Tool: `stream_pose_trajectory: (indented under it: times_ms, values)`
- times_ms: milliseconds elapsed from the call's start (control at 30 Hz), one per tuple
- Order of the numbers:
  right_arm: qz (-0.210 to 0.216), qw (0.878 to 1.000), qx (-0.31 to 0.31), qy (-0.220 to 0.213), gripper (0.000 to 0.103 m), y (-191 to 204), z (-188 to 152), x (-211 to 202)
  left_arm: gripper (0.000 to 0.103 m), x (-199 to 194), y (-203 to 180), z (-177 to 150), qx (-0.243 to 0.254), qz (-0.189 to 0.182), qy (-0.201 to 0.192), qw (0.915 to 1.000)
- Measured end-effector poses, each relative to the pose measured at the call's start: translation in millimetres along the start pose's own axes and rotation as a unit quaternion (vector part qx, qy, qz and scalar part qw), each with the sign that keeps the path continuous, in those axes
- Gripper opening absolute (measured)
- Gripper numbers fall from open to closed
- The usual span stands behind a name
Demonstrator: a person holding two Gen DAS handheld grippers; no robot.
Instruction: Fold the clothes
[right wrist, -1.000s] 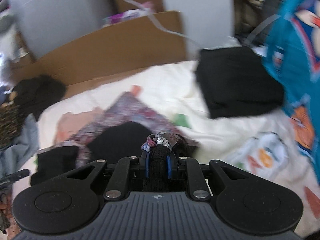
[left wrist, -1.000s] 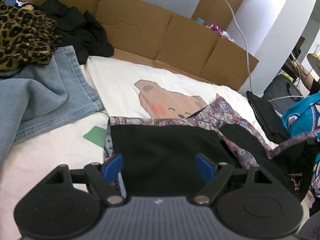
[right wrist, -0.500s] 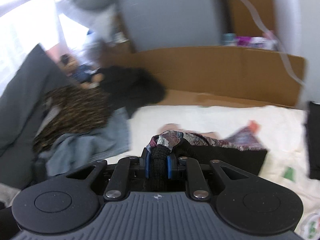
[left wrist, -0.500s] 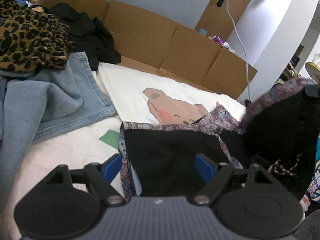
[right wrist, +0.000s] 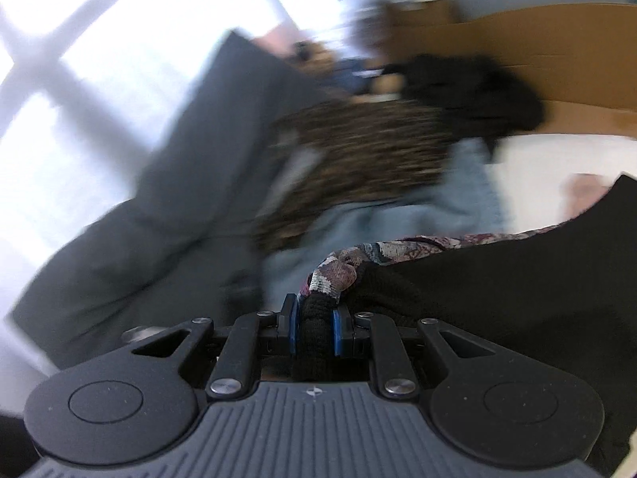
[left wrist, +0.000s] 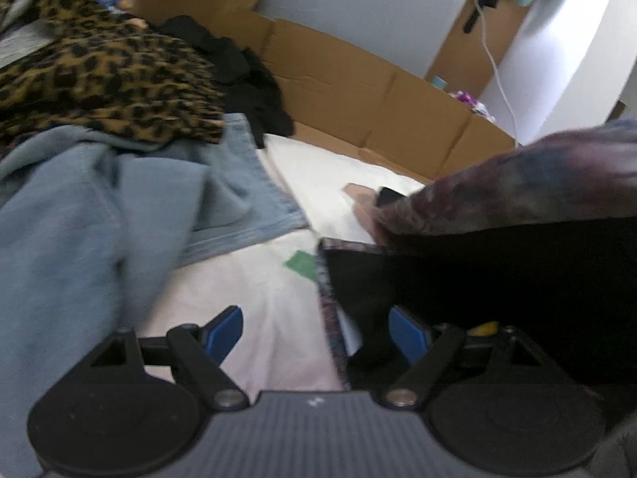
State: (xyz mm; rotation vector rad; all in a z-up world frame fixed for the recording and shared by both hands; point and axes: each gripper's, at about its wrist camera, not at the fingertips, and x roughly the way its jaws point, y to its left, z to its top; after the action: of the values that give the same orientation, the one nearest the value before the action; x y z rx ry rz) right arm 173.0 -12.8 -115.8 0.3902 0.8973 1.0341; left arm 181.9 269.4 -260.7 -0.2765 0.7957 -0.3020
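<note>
Working over a cream sheet (left wrist: 254, 279) edged by cardboard (left wrist: 358, 91).
My left gripper (left wrist: 316, 330) stands spread; my right gripper (right wrist: 314, 332) pinches the black garment (right wrist: 497, 298).

The garment (left wrist: 497, 279) was matt black cloth, edged with a patterned woven band (right wrist: 338, 267). Jeans (left wrist: 99, 215) were faded blue denim; the leopard-print piece (left wrist: 99, 75) looked like soft plush, though blur left this uncertain. The sheet (left wrist: 258, 290) was smooth pale cloth. Cardboard (left wrist: 350, 87) was plain brown. Gripper bodies (right wrist: 314, 422) were matt ribbed plastic with blue pads (left wrist: 225, 330) and metal rivets.
</note>
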Motion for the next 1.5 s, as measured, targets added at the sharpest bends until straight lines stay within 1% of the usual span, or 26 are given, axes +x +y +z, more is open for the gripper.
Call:
stream_pose_trajectory:
  times_ms: [67, 133, 233, 300, 400, 533, 633, 667, 733, 833, 900, 967, 1033, 1100, 1167, 1433, 1500]
  values:
    - [0.048, 0.999, -0.020, 0.010, 0.016, 15.0, -1.0, -3.7, 0.083, -7.0, 8.1, -1.0, -0.007, 0.007, -0.002, 0.9999]
    - [0.096, 0.994, -0.039, 0.019, 0.016, 29.8, -1.9, -7.7, 0.083, -11.8, 13.4, -1.7, -0.013, 0.011, -0.004, 0.9998]
    - [0.168, 0.984, -0.058, 0.014, 0.016, 39.3, 2.2, -28.8, 0.083, -16.8, 17.4, -2.4, -0.015, 0.015, -0.004, 0.9998]
    - [0.206, 0.975, -0.077, 0.013, 0.017, 46.1, 5.9, -49.8, 0.083, -19.3, 18.0, -2.8, -0.014, 0.015, -0.004, 0.9998]
    - [0.243, 0.964, -0.108, 0.014, 0.017, 60.5, 13.3, -72.9, 0.083, -23.6, 16.8, -3.4, -0.011, 0.014, -0.002, 0.9998]
    - [0.287, 0.949, -0.128, 0.008, 0.017, 64.0, 24.1, -103.8, 0.083, -31.8, 16.5, -6.0, -0.004, 0.015, -0.003, 0.9999]
    - [0.296, 0.945, -0.135, -0.012, 0.017, 51.9, 33.9, -126.6, 0.083, -35.9, 19.9, -9.7, -0.008, 0.017, -0.001, 0.9998]
    - [0.291, 0.947, -0.134, -0.022, 0.017, 42.0, 38.8, -130.0, 0.083, -36.5, 21.6, -10.7, -0.011, 0.019, 0.000, 0.9998]
    - [0.260, 0.957, -0.123, -0.036, 0.017, 22.0, 46.0, -135.0, 0.083, -36.8, 25.1, -12.0, -0.016, 0.022, 0.001, 0.9996]
    - [0.156, 0.983, -0.090, -0.043, 0.017, -21.3, 52.6, -141.7, 0.083, -36.1, 27.5, -12.2, -0.022, 0.024, 0.001, 0.9995]
    - [0.095, 0.992, -0.076, -0.032, 0.017, -46.0, 51.6, -138.8, 0.083, -35.6, 27.9, -12.2, -0.025, 0.025, 0.000, 0.9994]
    - [0.041, 0.997, -0.064, -0.019, 0.017, -67.4, 49.0, -134.3, 0.083, -33.5, 26.6, -11.3, -0.022, 0.025, 0.001, 0.9995]
    - [-0.006, 0.998, -0.062, -0.001, 0.017, -82.4, 45.0, -126.2, 0.083, -30.8, 24.7, -10.4, -0.019, 0.023, 0.002, 0.9996]
    - [-0.052, 0.996, -0.071, 0.024, 0.017, -90.9, 39.6, -116.1, 0.083, -28.1, 22.6, -9.5, -0.015, 0.022, 0.004, 0.9996]
    - [-0.080, 0.993, -0.073, 0.042, 0.017, -98.5, 31.6, -106.4, 0.083, -25.4, 19.8, -8.8, -0.009, 0.022, 0.005, 0.9997]
    - [-0.135, 0.986, -0.068, 0.066, 0.016, -126.4, 10.1, -94.0, 0.083, -18.1, 8.9, -1.4, 0.005, 0.014, 0.006, 0.9999]
    - [-0.149, 0.984, -0.063, 0.071, 0.016, -130.0, 6.7, -79.8, 0.083, -16.6, 6.2, 1.3, 0.009, 0.010, 0.004, 0.9999]
